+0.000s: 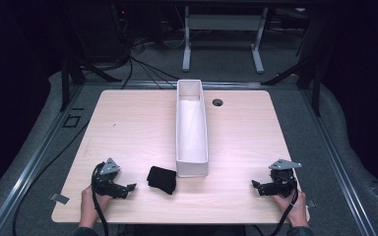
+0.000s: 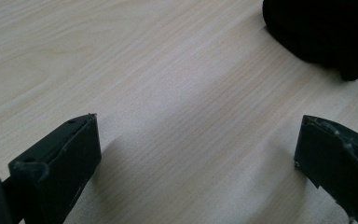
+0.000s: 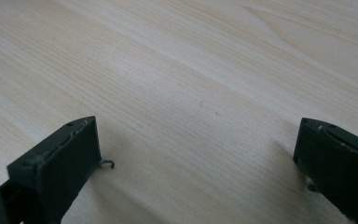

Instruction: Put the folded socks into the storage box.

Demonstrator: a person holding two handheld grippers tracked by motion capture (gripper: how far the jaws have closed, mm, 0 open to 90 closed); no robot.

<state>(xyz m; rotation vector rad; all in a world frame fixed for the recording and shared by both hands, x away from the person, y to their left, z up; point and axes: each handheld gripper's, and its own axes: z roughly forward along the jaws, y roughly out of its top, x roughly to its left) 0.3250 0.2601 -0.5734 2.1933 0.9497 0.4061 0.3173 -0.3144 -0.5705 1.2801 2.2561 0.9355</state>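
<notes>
Standing apart, the two black jaws of the left gripper have only bare wood between them; they are released and hold nothing. The right gripper is the same, its jaws wide with the pale grain of the light wooden table between them.

Beyond the left jaws, in the left gripper view, the edge of a black folded cloth bundle lies at the upper right corner, apart from the jaws. The right gripper view has wood grain in front of its jaws, while the high view gives the whole arrangement.

From above, the left gripper rests low on the near left part of the table, held by the person's left hand, and it points toward the cloth bundle, which lies just beside it. The right gripper is at the near right, in the right hand, well apart from the cloth. A long narrow white box stands in the middle of the table, its near end close to the cloth. A small round hole is in the tabletop beside the far part of the box.
</notes>
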